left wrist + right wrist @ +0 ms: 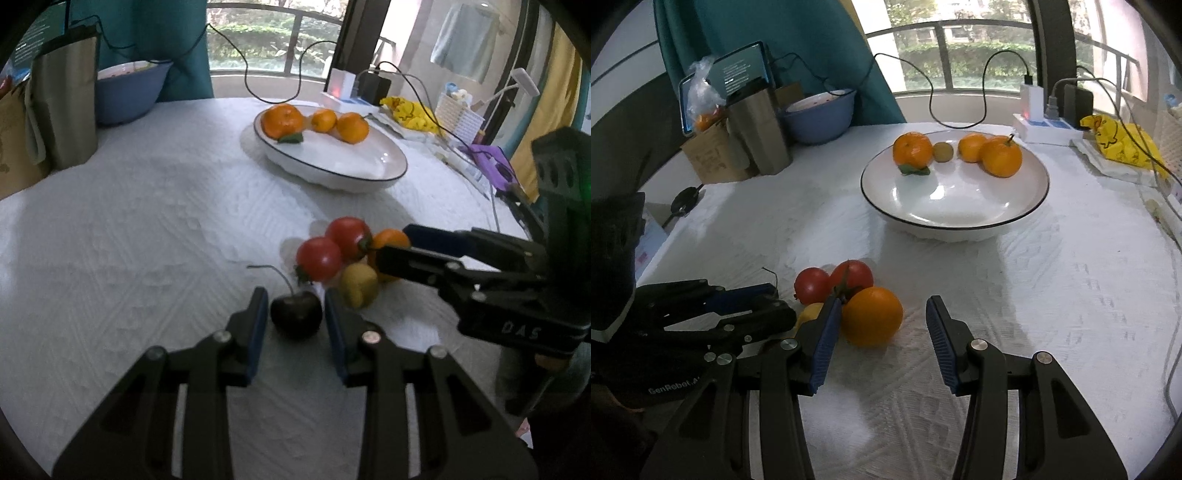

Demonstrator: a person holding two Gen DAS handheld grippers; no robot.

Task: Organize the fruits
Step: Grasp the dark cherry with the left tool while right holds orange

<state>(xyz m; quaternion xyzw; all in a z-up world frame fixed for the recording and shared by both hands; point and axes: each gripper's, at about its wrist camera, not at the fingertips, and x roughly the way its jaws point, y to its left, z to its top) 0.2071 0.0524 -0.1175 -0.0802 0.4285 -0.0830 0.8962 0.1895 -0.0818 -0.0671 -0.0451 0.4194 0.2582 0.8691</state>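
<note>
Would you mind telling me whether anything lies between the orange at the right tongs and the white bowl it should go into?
Nothing visible does. Bare white cloth runs from the orange to the white bowl. The two tomatoes sit left of that line, and the bowl's near half is free.

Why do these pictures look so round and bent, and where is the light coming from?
Both wrist views are fisheye, with dark corners and a curved window railing. Daylight comes from that window behind the table: in the right wrist view it glares on the white plate, and the orange looks soft. In the left wrist view the dark cherry loses detail.
</note>
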